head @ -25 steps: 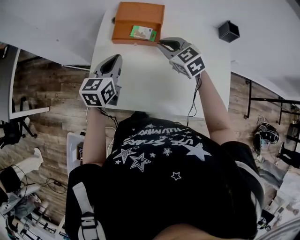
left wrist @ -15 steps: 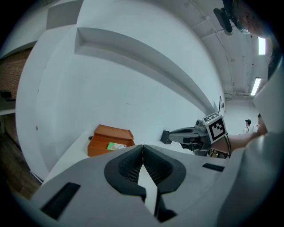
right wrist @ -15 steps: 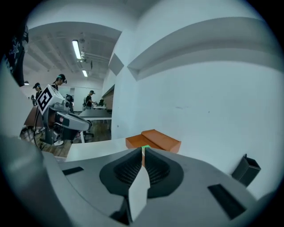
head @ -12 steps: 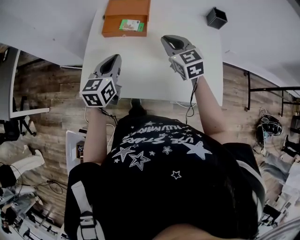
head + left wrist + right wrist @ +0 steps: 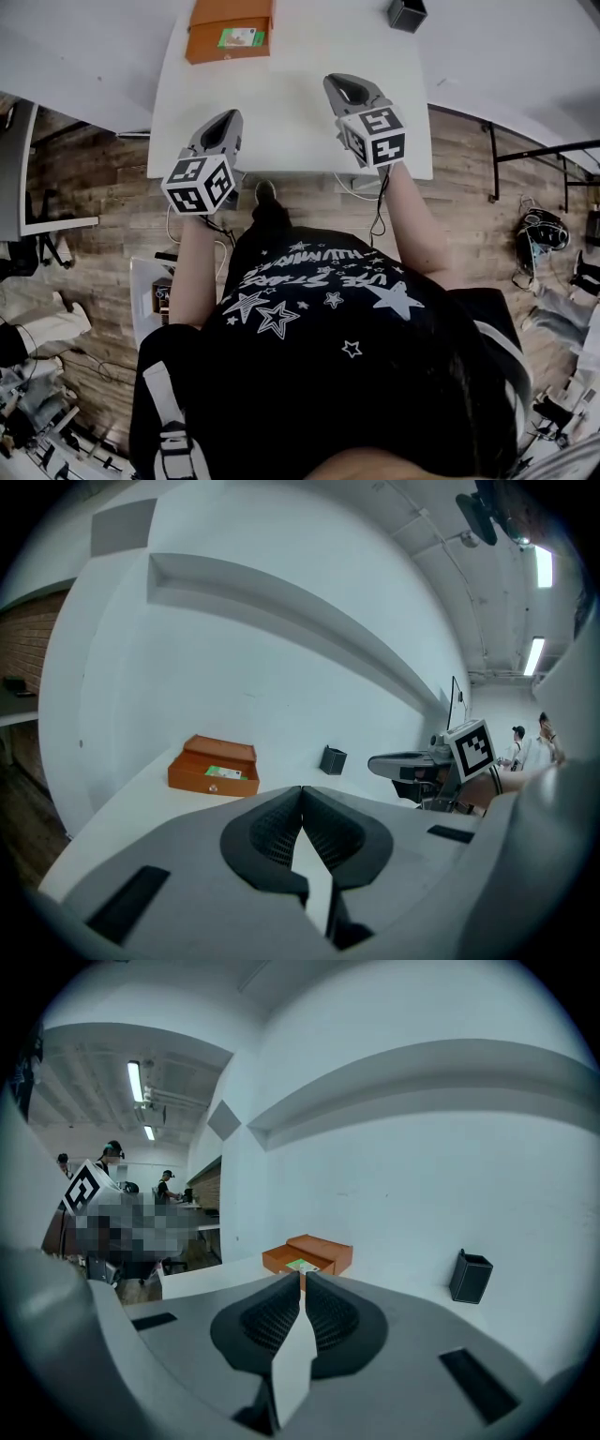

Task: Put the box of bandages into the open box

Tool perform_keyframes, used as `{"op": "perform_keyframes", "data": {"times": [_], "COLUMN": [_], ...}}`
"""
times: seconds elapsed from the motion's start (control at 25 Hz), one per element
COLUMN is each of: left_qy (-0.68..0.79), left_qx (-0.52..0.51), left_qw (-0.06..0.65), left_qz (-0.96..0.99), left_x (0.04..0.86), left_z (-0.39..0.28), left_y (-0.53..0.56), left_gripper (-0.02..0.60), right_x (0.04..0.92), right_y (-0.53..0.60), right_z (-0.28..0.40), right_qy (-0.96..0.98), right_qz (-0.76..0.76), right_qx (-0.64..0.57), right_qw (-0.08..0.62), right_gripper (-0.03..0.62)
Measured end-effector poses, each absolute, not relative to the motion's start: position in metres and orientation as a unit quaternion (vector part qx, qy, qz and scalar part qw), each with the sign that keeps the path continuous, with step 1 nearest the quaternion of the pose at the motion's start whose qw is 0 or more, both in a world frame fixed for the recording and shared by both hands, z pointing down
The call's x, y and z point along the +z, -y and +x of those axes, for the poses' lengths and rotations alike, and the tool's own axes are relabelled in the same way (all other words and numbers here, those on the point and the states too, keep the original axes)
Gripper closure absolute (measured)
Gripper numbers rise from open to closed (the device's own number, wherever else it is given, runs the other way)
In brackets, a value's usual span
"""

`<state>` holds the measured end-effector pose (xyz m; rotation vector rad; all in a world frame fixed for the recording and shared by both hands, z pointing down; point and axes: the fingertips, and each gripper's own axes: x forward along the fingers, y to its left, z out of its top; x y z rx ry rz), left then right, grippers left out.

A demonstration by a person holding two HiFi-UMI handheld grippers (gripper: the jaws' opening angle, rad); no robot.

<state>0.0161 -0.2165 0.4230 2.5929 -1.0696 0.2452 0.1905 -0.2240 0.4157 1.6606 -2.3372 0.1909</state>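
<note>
The orange open box (image 5: 208,42) stands at the far left of the white table (image 5: 291,122), its lid folded back. The green-and-white box of bandages (image 5: 241,37) lies inside it. Both grippers hover over the table's near half, well short of the box. My left gripper (image 5: 225,122) is shut with nothing in it, and so is my right gripper (image 5: 343,86). In the left gripper view the open box (image 5: 192,778) holds the bandages (image 5: 223,772), seen past the closed jaws (image 5: 301,791). In the right gripper view the open box (image 5: 323,1250) sits beyond my right gripper (image 5: 302,1277).
A black square cup (image 5: 406,13) stands at the table's far right; it also shows as the cup (image 5: 332,759) and the cup (image 5: 470,1277) in the gripper views. A white wall backs the table. Wooden floor, chairs and cables surround the near edge.
My right gripper has pulled back from the box's front edge toward me. The box of bandages stays in the open box. The whole view has drawn away from the table.
</note>
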Motion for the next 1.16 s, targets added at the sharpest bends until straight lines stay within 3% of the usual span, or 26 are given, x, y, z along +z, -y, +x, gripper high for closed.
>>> {"op": "perform_keyframes", "data": {"times": [0.64,1.16], "left_qy": [0.398,0.411], "left_qx": [0.087,0.105], "left_qw": [0.177,0.177], "left_qz": [0.896,0.888], "left_x": [0.437,0.45], "left_z": [0.004,0.0], "left_y": [0.095,0.072], "left_gripper": [0.563,0.563], "right_x": [0.434,0.45], "right_y": [0.1,0.073], "right_z": [0.181,0.176], "right_qy": [0.813,0.816], "right_qz": [0.561,0.554], "right_qx": [0.086,0.101], "right_qw": [0.13,0.131], "right_gripper": [0.54,0.54]}}
